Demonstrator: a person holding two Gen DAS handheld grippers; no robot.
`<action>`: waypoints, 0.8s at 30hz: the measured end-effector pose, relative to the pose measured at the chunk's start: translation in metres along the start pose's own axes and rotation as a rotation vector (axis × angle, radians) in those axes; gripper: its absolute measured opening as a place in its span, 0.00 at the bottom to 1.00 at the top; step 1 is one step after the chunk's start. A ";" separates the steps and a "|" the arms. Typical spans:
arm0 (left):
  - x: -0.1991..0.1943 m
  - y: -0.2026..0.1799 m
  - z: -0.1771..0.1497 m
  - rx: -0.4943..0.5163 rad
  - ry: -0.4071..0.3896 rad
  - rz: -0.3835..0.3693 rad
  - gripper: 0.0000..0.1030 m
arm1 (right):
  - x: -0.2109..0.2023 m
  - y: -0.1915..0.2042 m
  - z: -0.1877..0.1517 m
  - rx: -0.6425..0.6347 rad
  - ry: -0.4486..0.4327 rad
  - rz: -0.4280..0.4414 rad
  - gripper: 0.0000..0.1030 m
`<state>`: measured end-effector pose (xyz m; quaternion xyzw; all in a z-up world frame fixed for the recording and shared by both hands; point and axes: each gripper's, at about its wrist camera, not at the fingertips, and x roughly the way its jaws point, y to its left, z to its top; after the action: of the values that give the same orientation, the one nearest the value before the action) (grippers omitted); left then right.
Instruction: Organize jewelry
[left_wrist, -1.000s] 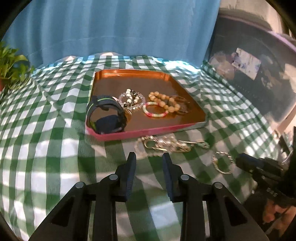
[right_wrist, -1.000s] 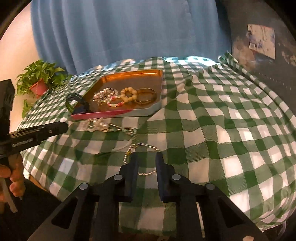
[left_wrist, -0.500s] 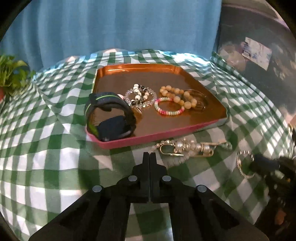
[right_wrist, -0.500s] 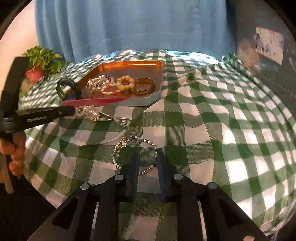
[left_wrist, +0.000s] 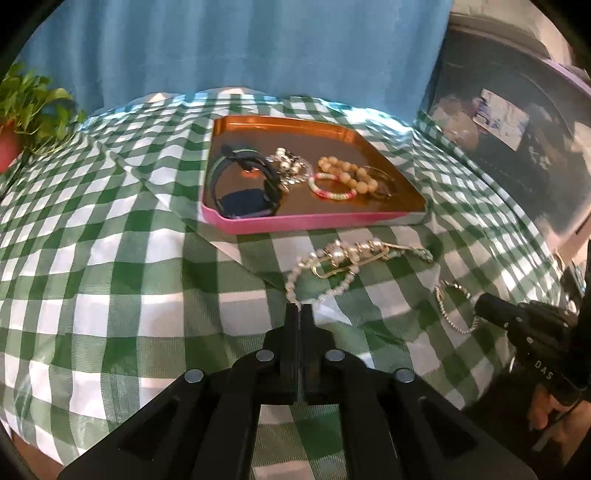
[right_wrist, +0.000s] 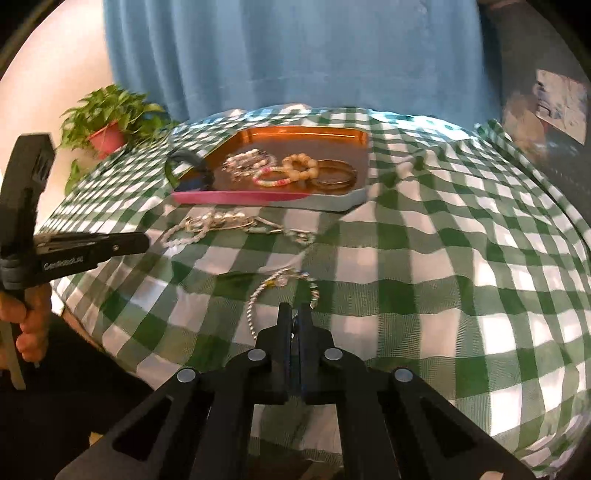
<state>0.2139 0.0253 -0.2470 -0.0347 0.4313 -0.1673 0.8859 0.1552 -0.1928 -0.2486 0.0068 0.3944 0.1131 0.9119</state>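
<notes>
Pearl necklace (left_wrist: 343, 258) lies between tray (left_wrist: 314, 221) and left gripper (left_wrist: 299, 310).

The left gripper (left_wrist: 299, 314), jaws shut, pinches the near end of a pearl bead strand (left_wrist: 334, 264) lying on the green checked cloth (left_wrist: 110, 258) before the pink-edged tray (left_wrist: 295, 221) holding a smartwatch (left_wrist: 243, 184) and beaded bracelets (left_wrist: 332, 186)

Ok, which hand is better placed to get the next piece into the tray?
Left, probably: the left gripper is shut on the pearl strand lying right before the tray. The right gripper, shut on the chain bracelet, sits farther from it.
</notes>
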 end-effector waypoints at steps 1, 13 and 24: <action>0.003 0.001 0.002 -0.009 0.009 -0.018 0.04 | 0.002 -0.004 0.001 0.018 0.005 0.006 0.06; 0.031 -0.003 0.016 0.094 0.004 0.070 0.06 | 0.015 0.006 0.003 -0.045 0.022 -0.021 0.13; -0.032 0.006 0.006 -0.006 -0.077 -0.022 0.05 | -0.011 0.025 -0.001 -0.129 -0.045 0.041 0.02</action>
<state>0.2019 0.0407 -0.2201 -0.0484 0.3967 -0.1744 0.8999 0.1421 -0.1703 -0.2394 -0.0414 0.3653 0.1566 0.9167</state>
